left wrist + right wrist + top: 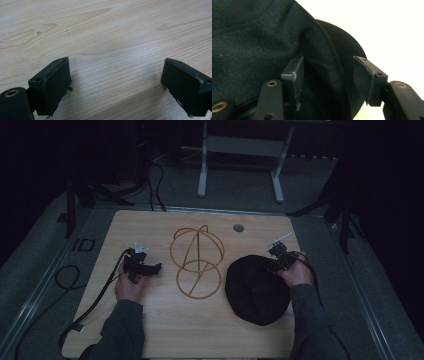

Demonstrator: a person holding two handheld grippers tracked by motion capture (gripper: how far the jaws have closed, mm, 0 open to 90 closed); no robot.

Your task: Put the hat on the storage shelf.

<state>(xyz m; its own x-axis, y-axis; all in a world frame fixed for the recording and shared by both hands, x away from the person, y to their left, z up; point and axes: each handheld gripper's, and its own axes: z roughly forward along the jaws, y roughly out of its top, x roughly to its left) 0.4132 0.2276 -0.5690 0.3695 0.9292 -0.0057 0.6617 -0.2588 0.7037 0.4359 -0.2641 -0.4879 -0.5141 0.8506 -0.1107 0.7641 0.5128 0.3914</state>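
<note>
Between the spread fingers of the right gripper [328, 82] lies the black hat's [256, 289] edge, unclamped, while the left gripper's [116, 85] fingers gape over bare table [105, 32].

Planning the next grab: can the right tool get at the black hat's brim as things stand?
Probably yes. The right tool is open, its jaws straddling the black hat at its edge, with nothing between them.

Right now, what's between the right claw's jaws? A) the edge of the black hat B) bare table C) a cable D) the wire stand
A: in the right gripper view the right claw stands open astride the rim of the black hat; the high view shows the wire stand apart, at mid-table.
</note>
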